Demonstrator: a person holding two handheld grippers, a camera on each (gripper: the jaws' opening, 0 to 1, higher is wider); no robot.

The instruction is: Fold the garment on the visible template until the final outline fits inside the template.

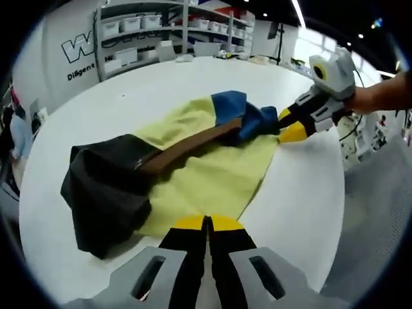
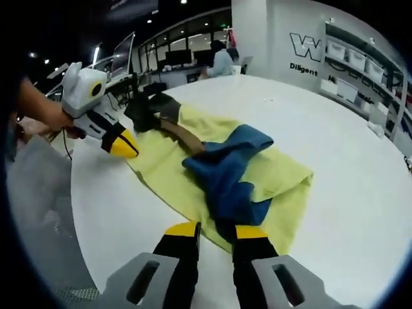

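Garment (image 1: 206,177): soft matt cloth, creased, in yellow, blue, brown and black panels | Table (image 1: 302,199): smooth white top, faint sheen noted | Left gripper (image 1: 207,225): matt black jaws, glossy yellow tips, grey plastic body | Right gripper (image 2: 215,233): same finishes seen | Bins (image 1: 122,26): pale plastic

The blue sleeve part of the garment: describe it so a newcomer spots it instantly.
On the round white table lies a mostly yellow garment. The blue sleeve is crumpled on top of it at the right gripper end, the sole blue patch, opposite the black section.
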